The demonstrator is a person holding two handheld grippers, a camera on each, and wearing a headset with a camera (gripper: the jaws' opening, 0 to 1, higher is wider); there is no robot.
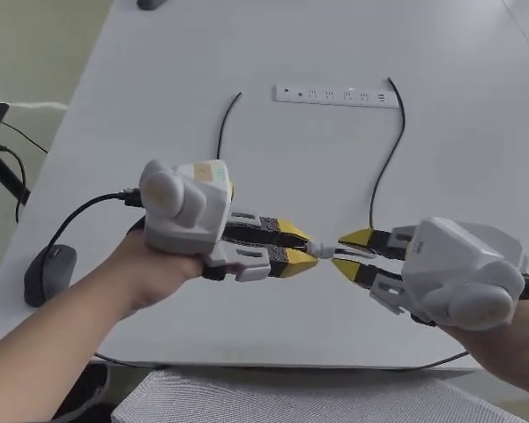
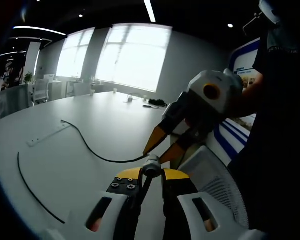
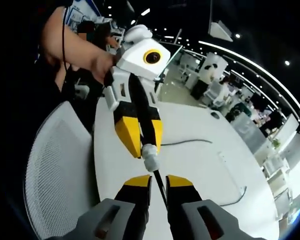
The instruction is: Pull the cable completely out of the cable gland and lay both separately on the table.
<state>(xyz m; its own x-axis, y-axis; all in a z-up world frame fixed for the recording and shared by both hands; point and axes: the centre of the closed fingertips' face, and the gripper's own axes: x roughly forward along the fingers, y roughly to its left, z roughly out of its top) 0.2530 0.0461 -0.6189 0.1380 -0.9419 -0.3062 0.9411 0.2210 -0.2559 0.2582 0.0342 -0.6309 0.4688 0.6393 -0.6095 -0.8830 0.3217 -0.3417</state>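
Note:
A small white cable gland [image 1: 323,250] is held above the table's near edge, with my left gripper [image 1: 310,251] shut on it from the left. A thin black cable [image 1: 386,167] leaves the gland, passes between the jaws of my right gripper [image 1: 342,251] and trails back across the table [image 1: 476,159] toward the power strip. In the right gripper view the cable [image 3: 157,175] runs up between my right gripper [image 3: 158,182] to the gland [image 3: 149,155], a short gap away. In the left gripper view the gland [image 2: 151,165] sits at my own jaw tips.
A white power strip [image 1: 335,95] lies at the far middle of the table. A second loose black cable [image 1: 225,123] lies to its left. A dark round object [image 1: 48,269] rests at the table's left edge. A white mesh chair back [image 1: 282,397] is just below the near edge.

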